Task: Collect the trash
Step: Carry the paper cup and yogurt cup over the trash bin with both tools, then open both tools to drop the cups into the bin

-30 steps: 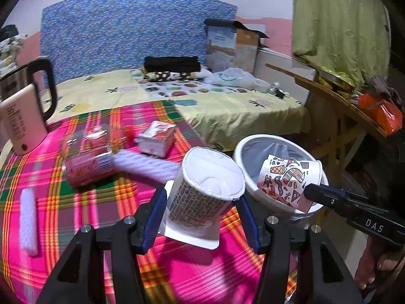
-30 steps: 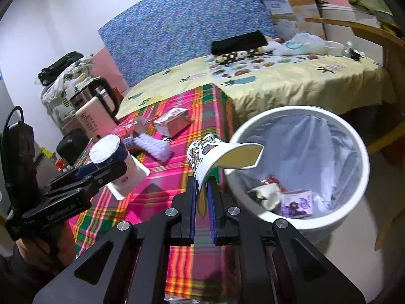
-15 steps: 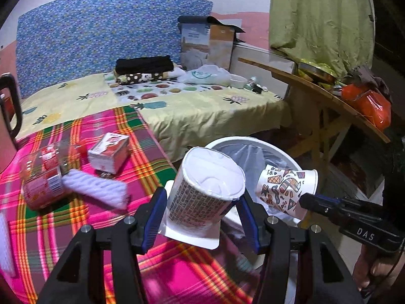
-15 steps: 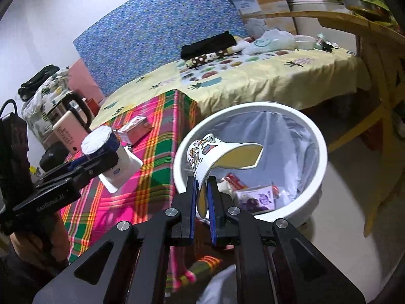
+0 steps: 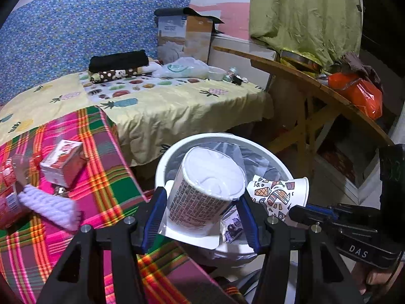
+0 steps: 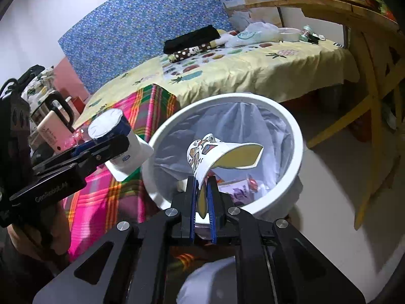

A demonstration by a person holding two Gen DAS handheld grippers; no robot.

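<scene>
Paper cup (image 6: 219, 153), flimsy and already squashing, pinched at the rim by right gripper (image 6: 202, 197); left gripper (image 5: 200, 212) clamping noodle tub (image 5: 205, 190) mid-wall.

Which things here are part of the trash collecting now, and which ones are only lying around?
In the job:
- noodle cup, held in the left hand-held gripper
- patterned paper cup, pinched in the right hand-held gripper
- white bin

Lying about:
- kettle
- cardboard box
- orange bag

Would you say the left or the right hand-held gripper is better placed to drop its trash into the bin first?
Right, probably: the right hand-held gripper pinches the patterned paper cup over the white bin; the noodle cup looks beside the rim.
</scene>
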